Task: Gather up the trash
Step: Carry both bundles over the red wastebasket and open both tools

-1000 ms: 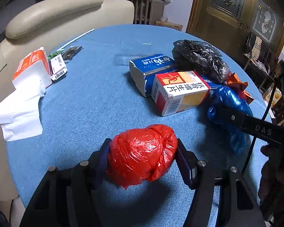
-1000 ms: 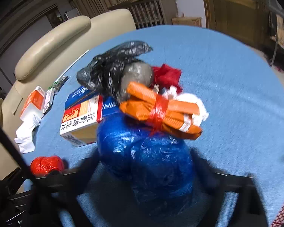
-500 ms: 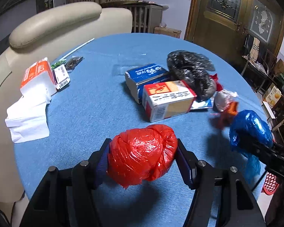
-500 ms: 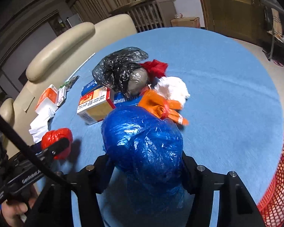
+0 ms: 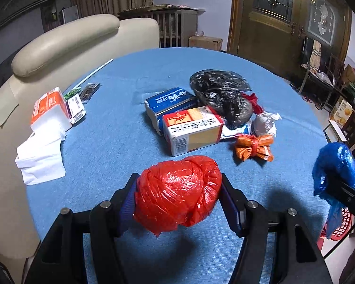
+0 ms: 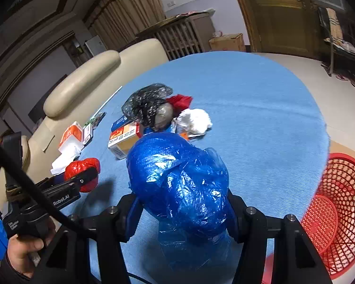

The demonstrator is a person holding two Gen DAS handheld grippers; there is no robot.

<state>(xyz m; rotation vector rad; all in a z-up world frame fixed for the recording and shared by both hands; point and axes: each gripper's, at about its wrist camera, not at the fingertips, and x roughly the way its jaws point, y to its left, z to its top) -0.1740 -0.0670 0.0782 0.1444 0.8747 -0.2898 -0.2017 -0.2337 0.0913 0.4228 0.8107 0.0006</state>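
Red trash bundle (image 5: pixel 177 196) clamped between left gripper (image 5: pixel 178 203) fingers, above blue table (image 5: pixel 111 137). Blue trash bag (image 6: pixel 179 184) pinched in right gripper (image 6: pixel 182 210), apparently near red basket (image 6: pixel 343 203).

open cloth: table's near right side (image 6: pixel 272 142) | blocked: mid-table trash pile (image 5: pixel 201 118) | red basket (image 6: pixel 338 213) beside the edge

Black tongs (image 5: pixel 178 203), blue pads (image 5: pixel 127 203), silver screws.
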